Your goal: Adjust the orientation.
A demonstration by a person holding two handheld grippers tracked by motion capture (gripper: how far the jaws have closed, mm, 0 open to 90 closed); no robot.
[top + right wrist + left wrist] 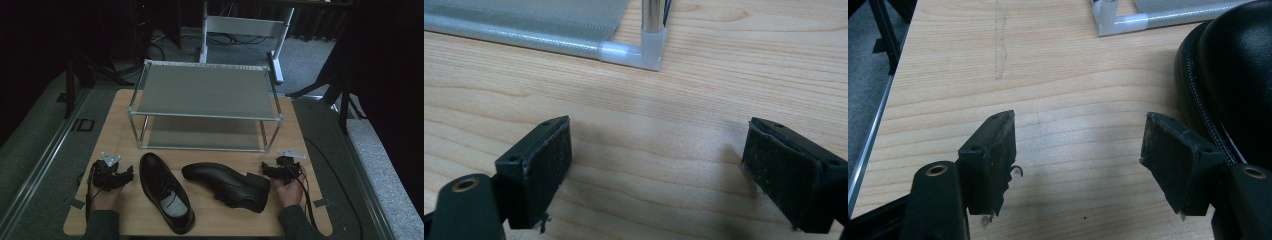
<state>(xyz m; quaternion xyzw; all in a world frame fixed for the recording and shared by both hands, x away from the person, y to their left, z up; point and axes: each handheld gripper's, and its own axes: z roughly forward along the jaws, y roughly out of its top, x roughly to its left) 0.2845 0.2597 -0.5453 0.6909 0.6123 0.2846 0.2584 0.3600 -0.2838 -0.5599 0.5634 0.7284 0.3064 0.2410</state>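
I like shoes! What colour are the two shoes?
Both shoes are shiny black, clearest in the high view.

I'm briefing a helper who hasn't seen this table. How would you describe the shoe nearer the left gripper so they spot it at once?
Start at the two-tier metal shoe rack on the wooden table. In front of it lie two black leather shoes. The left shoe stands upright showing its laces and pale insole, toe toward the rack, whereas the right shoe lies crosswise, toe pointing left.

Left shoe (1233,75) cut off by right edge in left gripper view; shelf rack (549,30) cropped at top.
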